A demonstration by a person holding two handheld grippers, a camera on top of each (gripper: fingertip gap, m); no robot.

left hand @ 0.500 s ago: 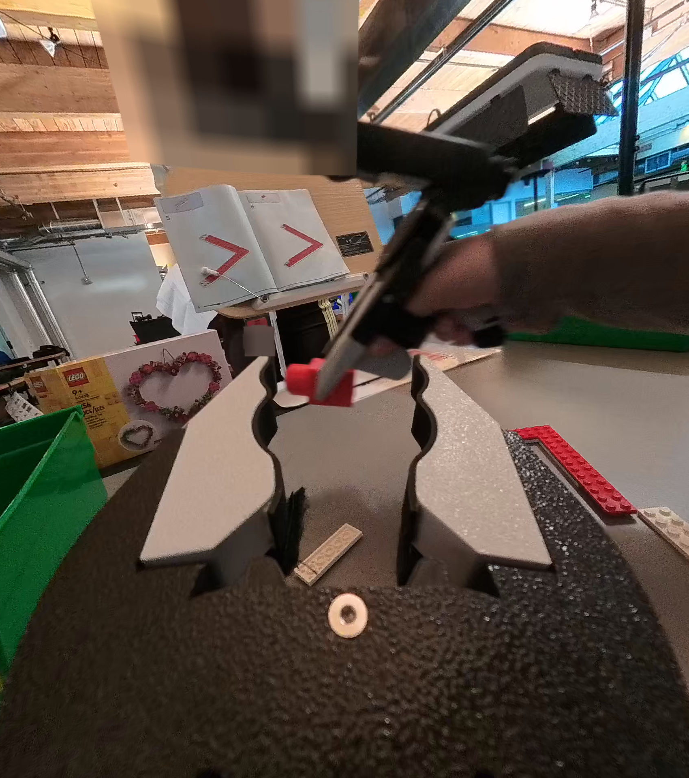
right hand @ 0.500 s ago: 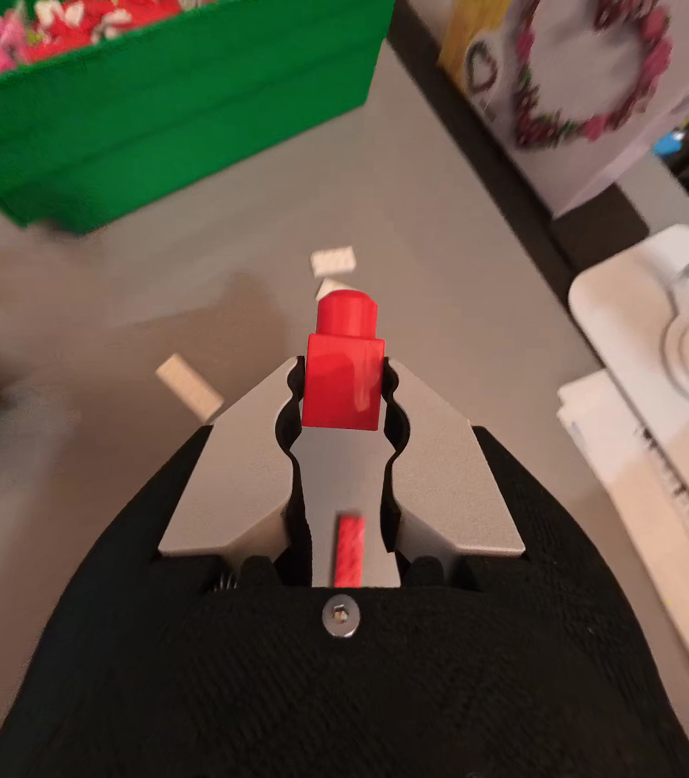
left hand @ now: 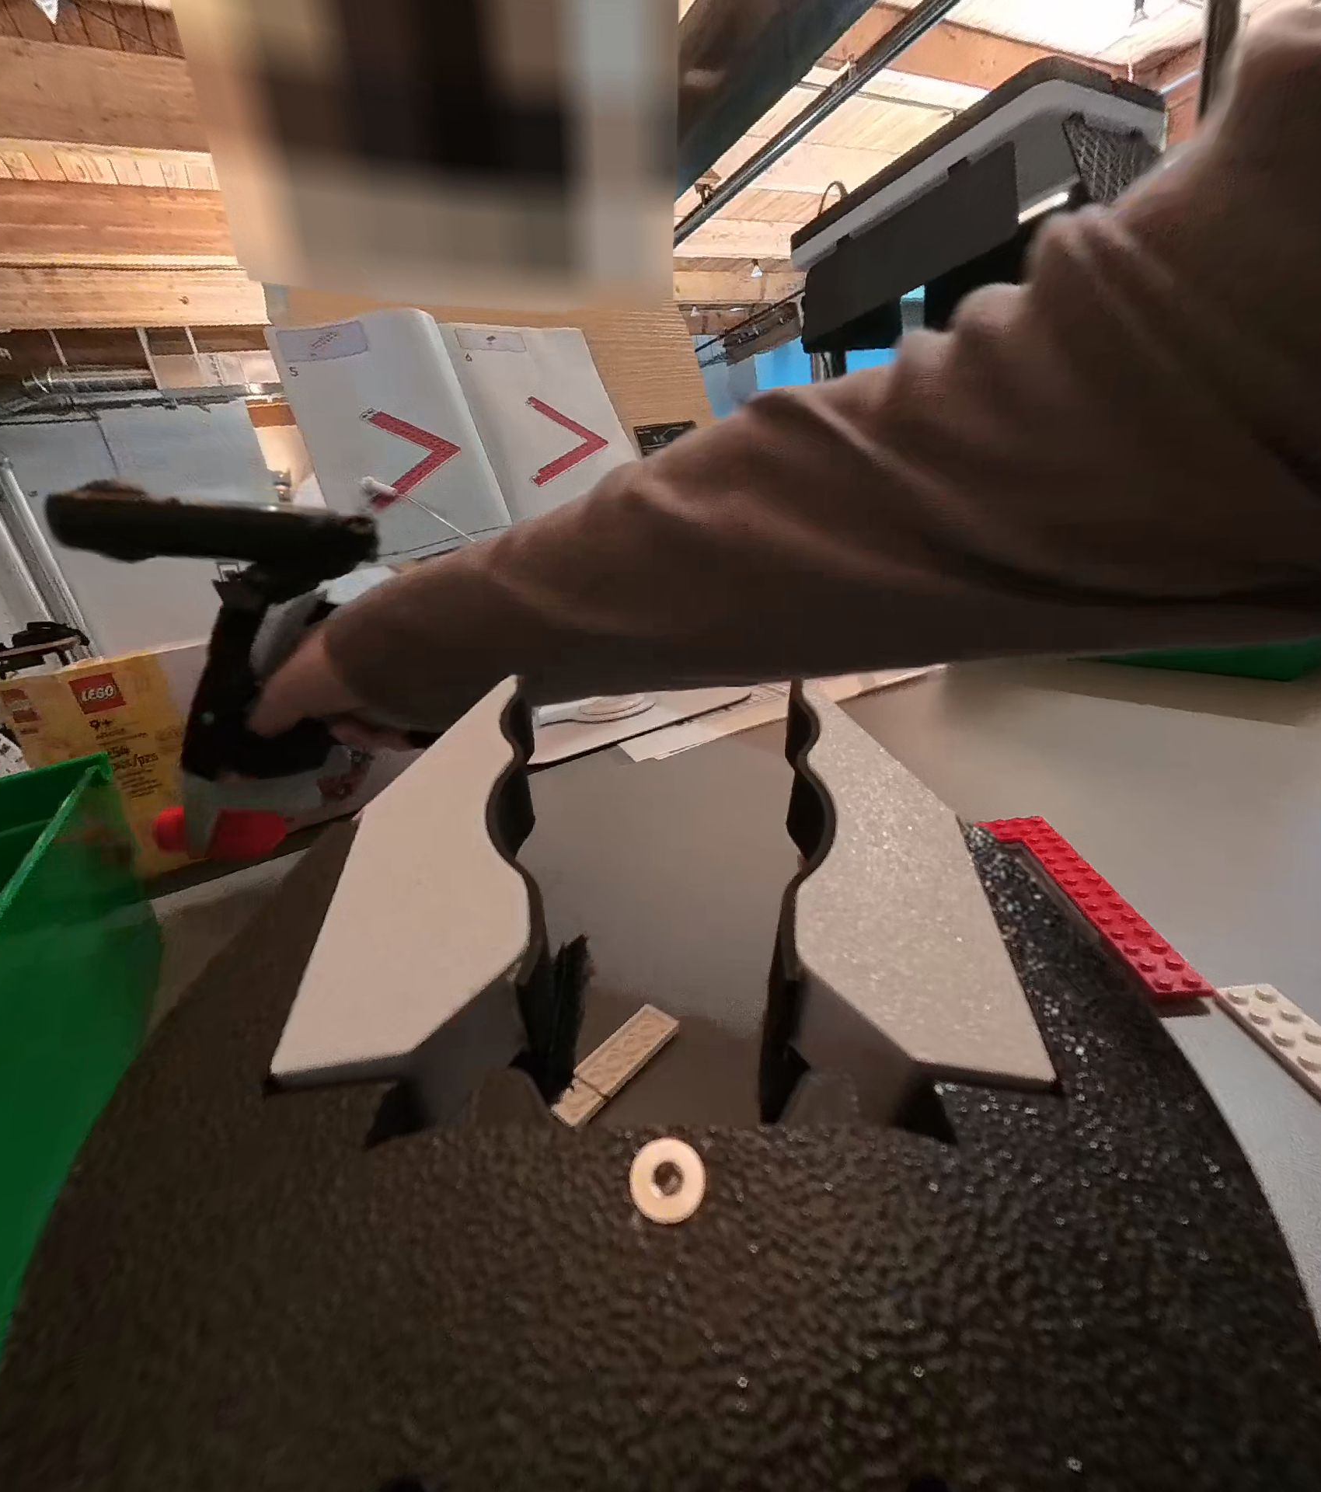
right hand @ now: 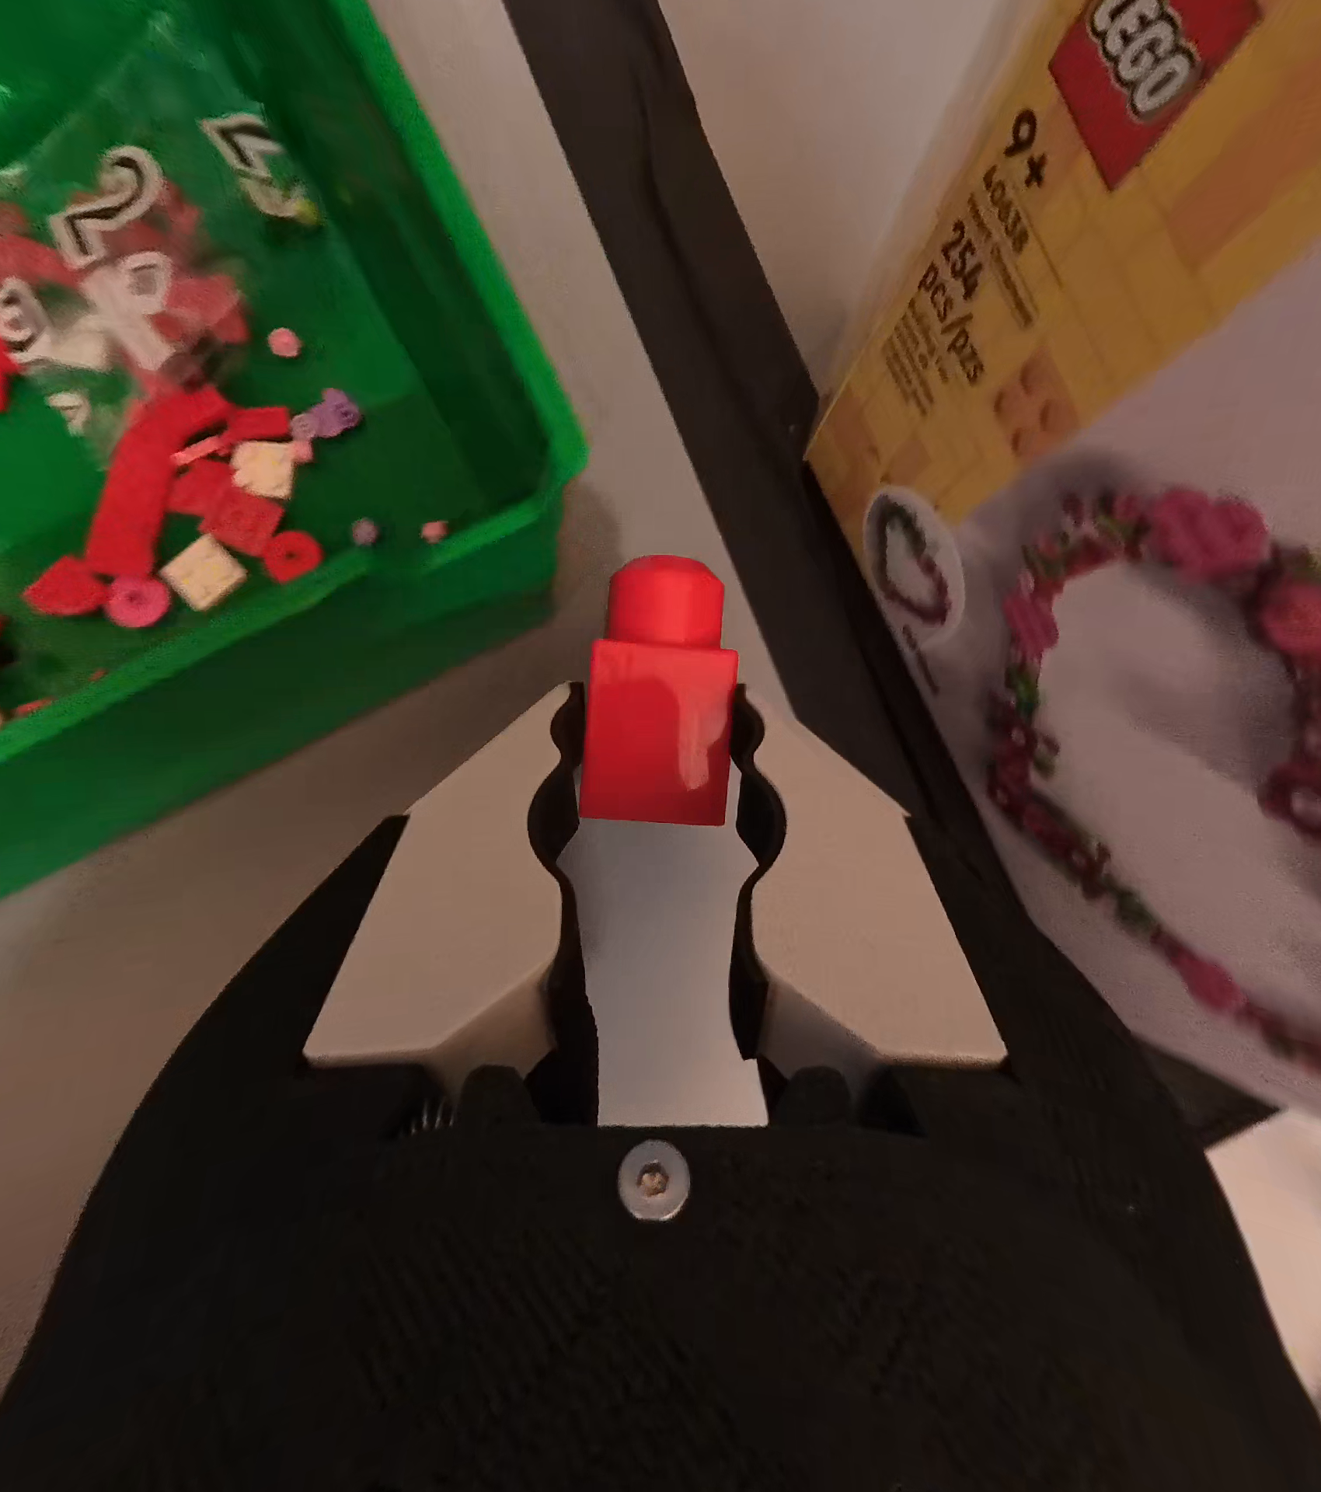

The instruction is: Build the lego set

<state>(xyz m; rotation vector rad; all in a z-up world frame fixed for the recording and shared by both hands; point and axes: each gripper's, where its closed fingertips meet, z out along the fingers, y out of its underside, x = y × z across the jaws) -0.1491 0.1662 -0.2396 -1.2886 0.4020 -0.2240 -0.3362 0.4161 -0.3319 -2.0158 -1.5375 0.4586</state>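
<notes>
At the bench's left edge, a green bin (right hand: 480, 339) is sitting with loose red, pink and cream pieces inside. Just right of it, the right claw (right hand: 657, 727) is hanging over bare bench, gripping a small red brick (right hand: 657, 735) by its flat sides, stud pointing away. The brick looks light, rigid and glossy, so squeezing opposite flat faces squarely should be keeping it from slipping or twisting. Half a second ago this claw was hovering mid-bench over scattered cream plates; now it is reaching between the bin and the yellow set box (right hand: 1045, 266) at the bench's far edge. Farther right, the left claw (left hand: 657, 815) is gaping wide, holding nothing, above a cream plate (left hand: 617, 1062). A red angled plate (left hand: 1093, 904) is lying toward the bench's right side.
</notes>
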